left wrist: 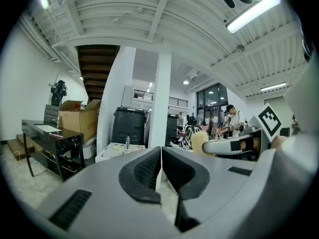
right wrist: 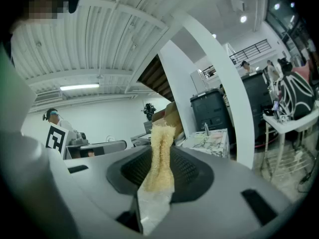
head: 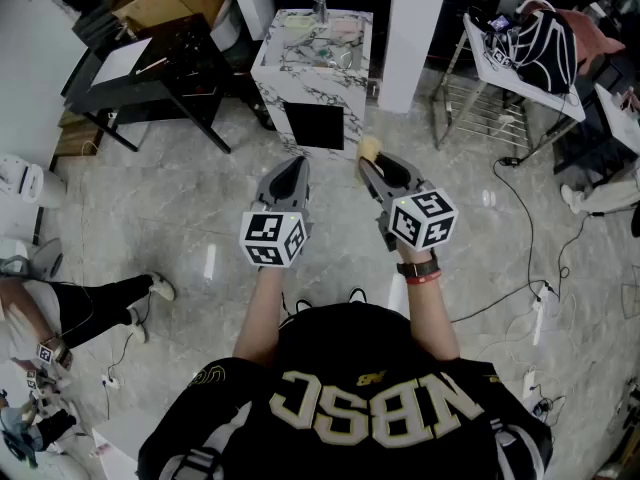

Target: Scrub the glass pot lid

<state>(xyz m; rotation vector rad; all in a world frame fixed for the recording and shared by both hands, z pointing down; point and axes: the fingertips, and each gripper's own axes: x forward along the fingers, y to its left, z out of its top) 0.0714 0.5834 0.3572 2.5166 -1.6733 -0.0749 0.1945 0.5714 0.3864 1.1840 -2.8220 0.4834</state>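
The right gripper (right wrist: 159, 156) is pinching a yellow sponge (right wrist: 162, 136) that sticks up in the middle of its view. The left gripper (left wrist: 161, 164) is pressed together, with nothing inside. Both hang side by side over the floor (head: 190, 208), below a marble table (head: 300, 93) at the top middle of the head view

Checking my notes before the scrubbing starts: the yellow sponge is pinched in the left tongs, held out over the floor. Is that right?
Not quite. The yellow sponge is pinched in the right tongs, as the right gripper view shows. The left tongs are shut on nothing. The sponge is indeed held out over the floor.
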